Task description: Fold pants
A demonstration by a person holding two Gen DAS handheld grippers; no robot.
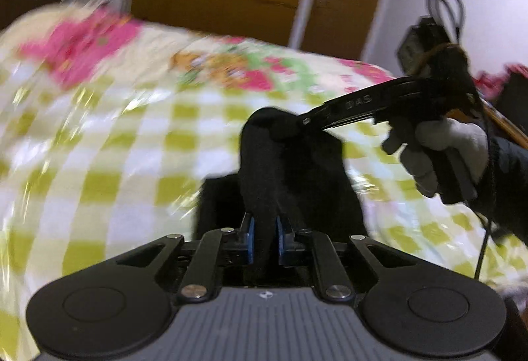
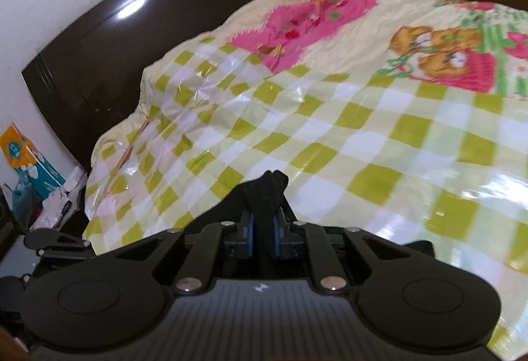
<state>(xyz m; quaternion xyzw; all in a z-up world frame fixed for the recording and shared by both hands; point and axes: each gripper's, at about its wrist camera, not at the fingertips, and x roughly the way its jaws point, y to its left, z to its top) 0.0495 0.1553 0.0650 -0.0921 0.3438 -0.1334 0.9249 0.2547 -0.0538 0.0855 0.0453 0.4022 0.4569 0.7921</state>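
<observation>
Your left gripper (image 1: 264,237) is clamped on the black pants (image 1: 290,169), which hang bunched above the checked bedspread (image 1: 115,146). Your right gripper (image 2: 263,237) pinches another fold of the pants (image 2: 269,187) — in the left view it comes in from 2 o'clock, your gloved right hand (image 1: 442,153) on its handle. Dark headboard (image 2: 99,57) at 10 o'clock in the right view, tissue boxes (image 2: 29,159) at 9.

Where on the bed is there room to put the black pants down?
The green-checked middle of the bedspread is bare, between the dark headboard and the pink picture beyond. Right under both claws, left and right, it is crowded: the pants hang there.
</observation>
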